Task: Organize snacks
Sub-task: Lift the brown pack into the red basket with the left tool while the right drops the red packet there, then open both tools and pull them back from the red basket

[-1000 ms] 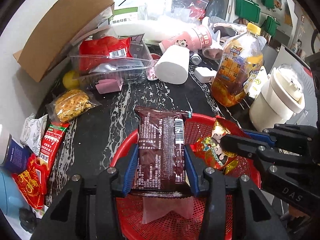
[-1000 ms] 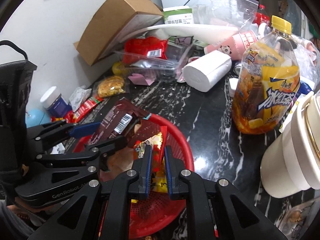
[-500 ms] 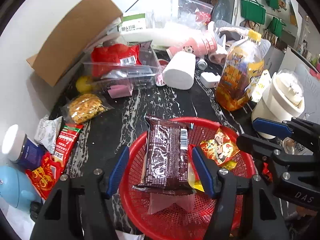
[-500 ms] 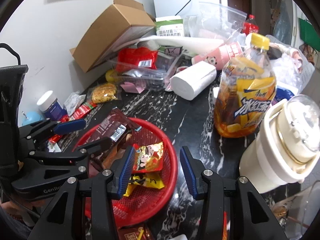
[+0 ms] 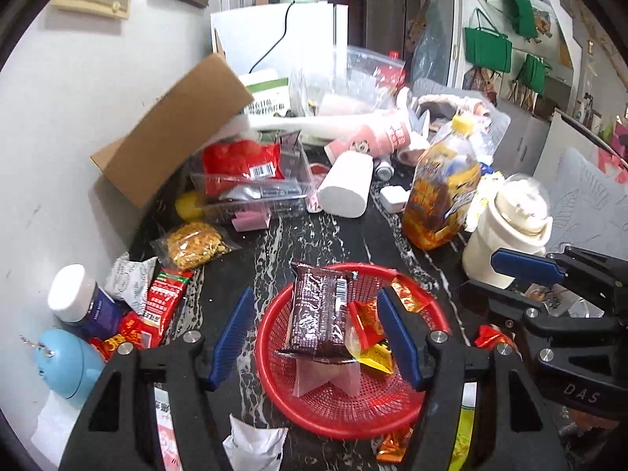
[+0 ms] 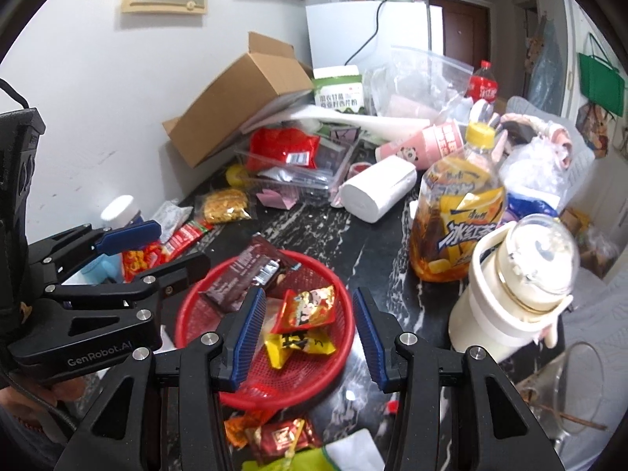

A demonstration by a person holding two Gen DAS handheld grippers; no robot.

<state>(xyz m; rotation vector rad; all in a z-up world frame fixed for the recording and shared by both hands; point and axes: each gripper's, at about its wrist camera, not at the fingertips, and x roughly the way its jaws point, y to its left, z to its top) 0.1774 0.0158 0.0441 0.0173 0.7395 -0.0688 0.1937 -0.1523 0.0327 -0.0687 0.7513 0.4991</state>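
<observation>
A red mesh basket (image 5: 396, 412) (image 6: 188, 306) sits on the black marble table. In it lie a brown snack packet (image 5: 318, 314) (image 6: 239, 274), a red cartoon packet (image 6: 310, 306) (image 5: 367, 322) and a yellow packet (image 6: 294, 345) (image 5: 376, 355). My left gripper (image 5: 316, 337) hangs above the basket, open, with nothing between its blue pads. My right gripper (image 6: 308, 335) hovers over the basket's right half, open and empty too. Each gripper shows at the side of the other's view.
Loose snacks lie left of the basket: a red stick packet (image 5: 163, 302), a bag of yellow crisps (image 5: 194, 243), a white sachet (image 5: 129, 278). An iced tea bottle (image 6: 455, 212), a cream jar (image 6: 514, 298), a paper roll (image 5: 345, 186), a cardboard box (image 5: 172, 129) and a clear tray (image 5: 255, 192) crowd the back.
Both grippers let go: the left released the brown packet, the right the red cartoon packet, and both packets now lie in the basket. Both grippers opened and rose up and back.
</observation>
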